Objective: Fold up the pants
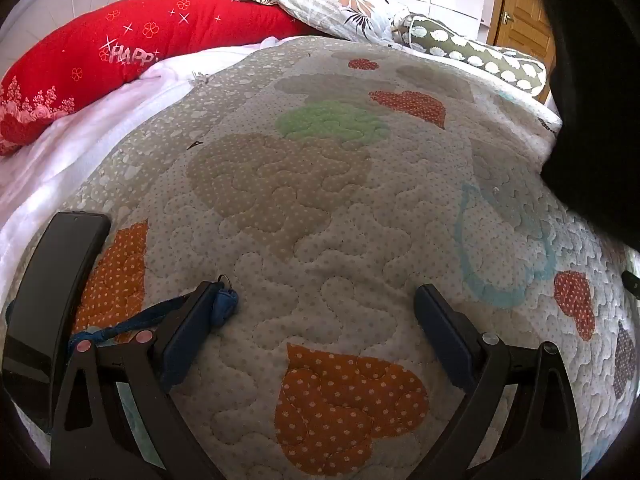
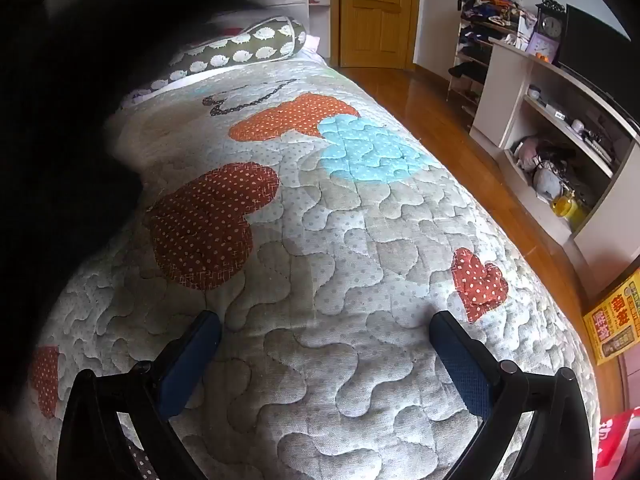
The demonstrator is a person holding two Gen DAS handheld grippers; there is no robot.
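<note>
A black, blurred mass of cloth, seemingly the pants (image 1: 592, 120), fills the right edge of the left wrist view and lies on the quilted bed cover (image 1: 320, 208). In the right wrist view that black cloth (image 2: 60, 140) takes up the left side, very close to the lens. My left gripper (image 1: 318, 292) hovers over the quilt, open, with nothing between its blue pads. My right gripper (image 2: 325, 320) is open too, above bare quilt (image 2: 320, 240), and the cloth is off to its left. Neither gripper touches the cloth.
A black phone-like slab (image 1: 52, 292) and a blue cord (image 1: 224, 304) sit by the left finger. A red pillow (image 1: 120, 52), a floral pillow (image 1: 340, 0) and a hedgehog-print bolster (image 2: 240, 48) line the bed's far end. Right of the bed are wood floor (image 2: 460, 128) and shelves (image 2: 560, 120).
</note>
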